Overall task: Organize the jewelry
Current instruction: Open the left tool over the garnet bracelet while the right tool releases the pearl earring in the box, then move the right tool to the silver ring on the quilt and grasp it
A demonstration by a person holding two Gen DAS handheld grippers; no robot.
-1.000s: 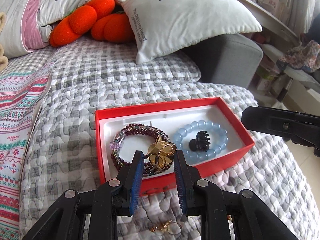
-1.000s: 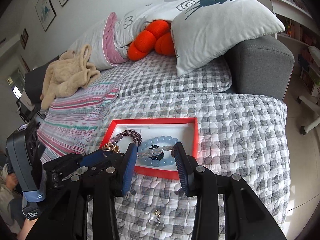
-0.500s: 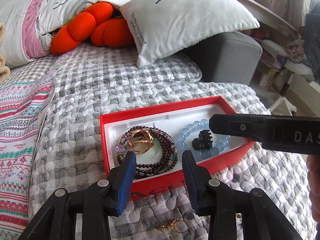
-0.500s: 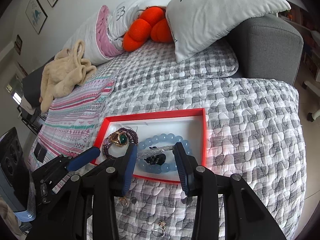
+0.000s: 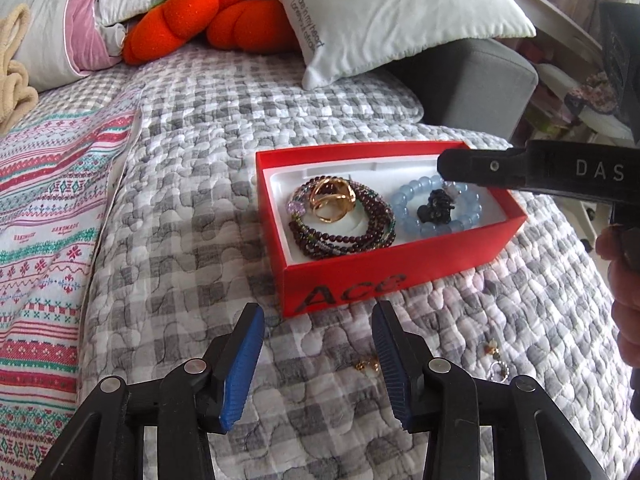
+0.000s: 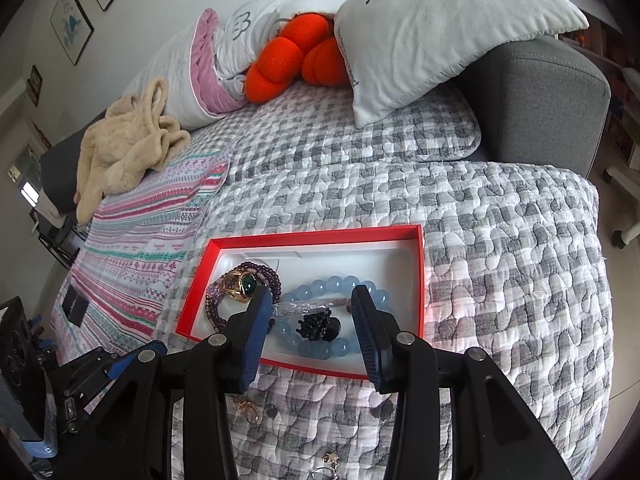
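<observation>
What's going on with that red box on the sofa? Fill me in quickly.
A person is sorting jewelry into an open red cardboard box on the grey checked quilt. A gold ring lies on a dark purple beaded bracelet, beside a pale blue beaded bracelet with a small black hair claw. The left gripper, empty, jaws opening, is outside the box. The right gripper is over the blue bracelet, opening around a thin sparkly band. Small gold pieces remain on the quilt.
</observation>
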